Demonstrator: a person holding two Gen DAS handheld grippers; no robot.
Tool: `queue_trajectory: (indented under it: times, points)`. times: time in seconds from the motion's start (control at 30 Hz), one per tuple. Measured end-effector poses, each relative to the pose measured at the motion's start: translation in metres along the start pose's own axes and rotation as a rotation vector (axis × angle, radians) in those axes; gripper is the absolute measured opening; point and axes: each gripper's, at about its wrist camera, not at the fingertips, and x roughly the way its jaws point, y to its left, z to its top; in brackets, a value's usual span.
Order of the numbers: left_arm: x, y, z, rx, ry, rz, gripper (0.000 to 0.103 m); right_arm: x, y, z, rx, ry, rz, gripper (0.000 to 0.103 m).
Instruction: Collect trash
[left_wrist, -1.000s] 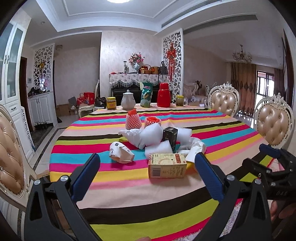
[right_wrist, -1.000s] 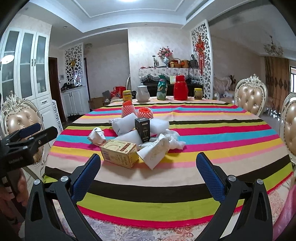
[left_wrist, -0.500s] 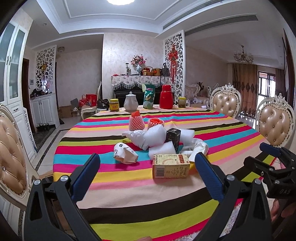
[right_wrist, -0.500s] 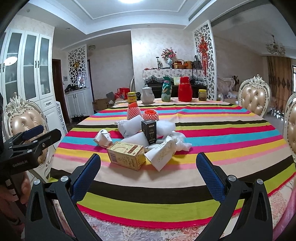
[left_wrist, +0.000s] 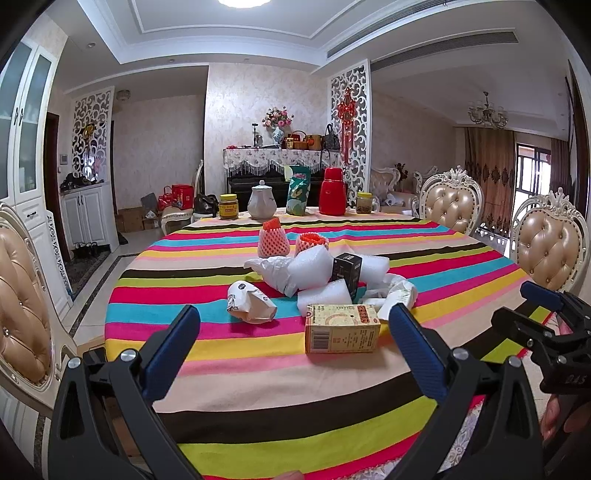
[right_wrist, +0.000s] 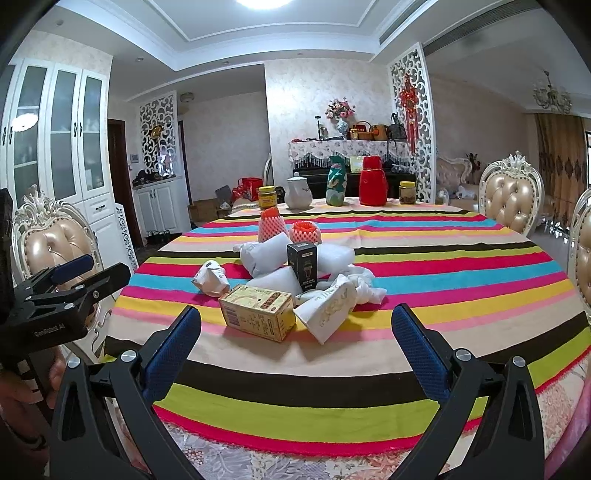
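A trash pile lies mid-table on the striped cloth (left_wrist: 258, 369): a yellow carton (left_wrist: 341, 328) (right_wrist: 257, 312), a crumpled paper cup (left_wrist: 249, 301) (right_wrist: 210, 277), a small black box (left_wrist: 346, 269) (right_wrist: 303, 264), white foam bags (left_wrist: 306, 271), a white tissue pack (right_wrist: 328, 310) and two red foam fruit nets (left_wrist: 273, 238). My left gripper (left_wrist: 293, 314) hovers open over the near table edge, short of the carton, holding nothing. My right gripper (right_wrist: 295, 314) is likewise open and empty, facing the pile. Each gripper shows in the other's view: right gripper (left_wrist: 546, 314), left gripper (right_wrist: 74, 273).
At the table's far edge stand a jar (left_wrist: 228, 206), a white teapot (left_wrist: 261, 199), a green bag (left_wrist: 298, 190), a red thermos (left_wrist: 332, 192) and another jar (left_wrist: 364, 202). Padded chairs (left_wrist: 452, 205) ring the table, one at the left (right_wrist: 51, 240).
Both grippers have shifted slightly, so the trash pile sits a little further right in each view. Both stay open; nothing on the table has moved.
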Motion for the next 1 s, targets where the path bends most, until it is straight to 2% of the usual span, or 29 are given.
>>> queue_trajectory:
  times: [1.0]
  points:
    - [-0.0007, 0.0009, 0.0003, -0.001, 0.0, -0.007, 0.099, -0.0047, 0.0026, 0.0037, 0.0, -0.015, 0.016, 0.097]
